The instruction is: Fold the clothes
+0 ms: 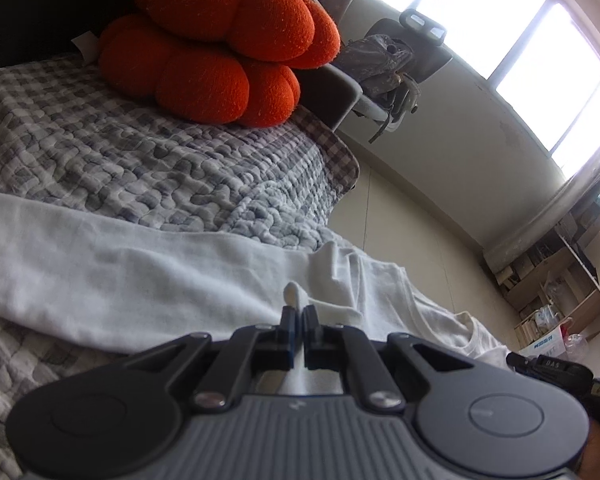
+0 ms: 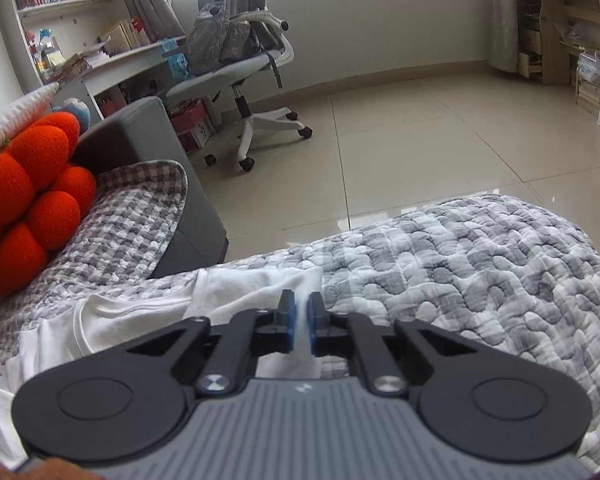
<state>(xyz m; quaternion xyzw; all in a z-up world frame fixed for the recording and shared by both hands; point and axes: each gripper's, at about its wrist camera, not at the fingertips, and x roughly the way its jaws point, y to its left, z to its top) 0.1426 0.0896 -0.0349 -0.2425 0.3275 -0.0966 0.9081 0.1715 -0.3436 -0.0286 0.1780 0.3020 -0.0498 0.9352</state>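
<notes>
Pinching a thin nub of the white shirt [image 1: 148,264] lying on the bed quilt [image 1: 100,140], left tool [image 1: 299,320] is risking slippage, while right tool [image 2: 301,320], w/ jaws nearly closed over its edge, is prob. catching too little fabric.

1. The white shirt [image 1: 148,268] was soft, matt cloth, lightly creased.
2. The bed cover [image 2: 480,264] was puckered grey-and-white checked fabric, rough-looking.
3. The orange cushion [image 1: 220,52] looked nubbly, like terry.
4. The floor [image 2: 440,140] was glossy tile.
5. The fingers [image 2: 288,320] were matt black plastic with blue pads.
</notes>
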